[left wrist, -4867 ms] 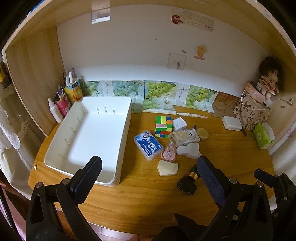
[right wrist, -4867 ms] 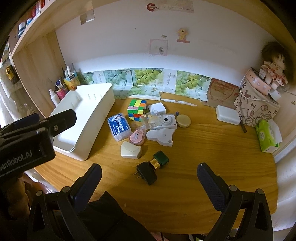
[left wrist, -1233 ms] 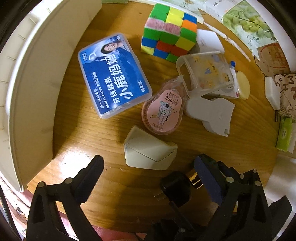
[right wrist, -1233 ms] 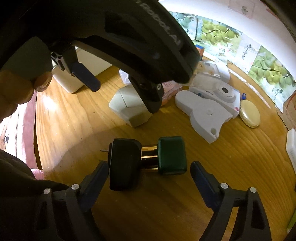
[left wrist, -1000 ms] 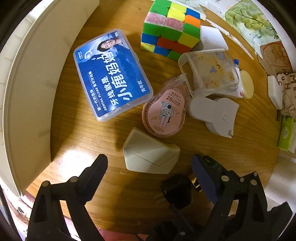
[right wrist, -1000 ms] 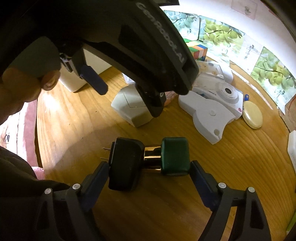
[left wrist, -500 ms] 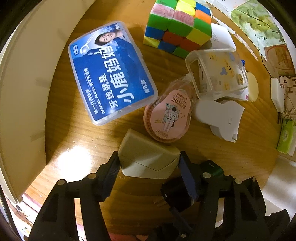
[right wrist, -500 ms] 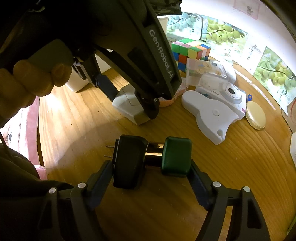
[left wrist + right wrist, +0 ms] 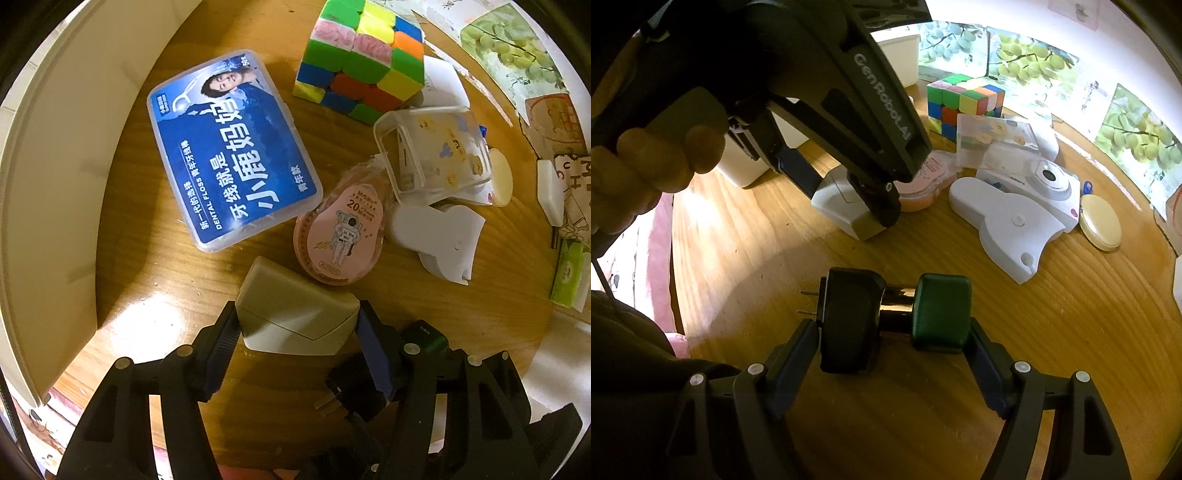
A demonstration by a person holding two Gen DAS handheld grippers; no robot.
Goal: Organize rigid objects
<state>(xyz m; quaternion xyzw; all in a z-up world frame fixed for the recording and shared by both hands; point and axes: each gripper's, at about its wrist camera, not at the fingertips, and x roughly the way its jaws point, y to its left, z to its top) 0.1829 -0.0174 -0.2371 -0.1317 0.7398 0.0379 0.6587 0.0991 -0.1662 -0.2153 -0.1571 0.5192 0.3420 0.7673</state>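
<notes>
On my left, the left gripper (image 9: 297, 328) has its fingers (image 9: 221, 345) pressed against both ends of the beige wedge-shaped box (image 9: 295, 314), which sits on the counter (image 9: 147, 295) just in front of the pink tape dispenser (image 9: 341, 232) and the blue dental floss case (image 9: 231, 151). On my right, the right gripper (image 9: 894, 339) pinches the black and green plug adapter (image 9: 894, 317) end to end, black end against one finger (image 9: 798, 350) and green end against the other, low over the counter, near the white rabbit-shaped piece (image 9: 1008, 225).
</notes>
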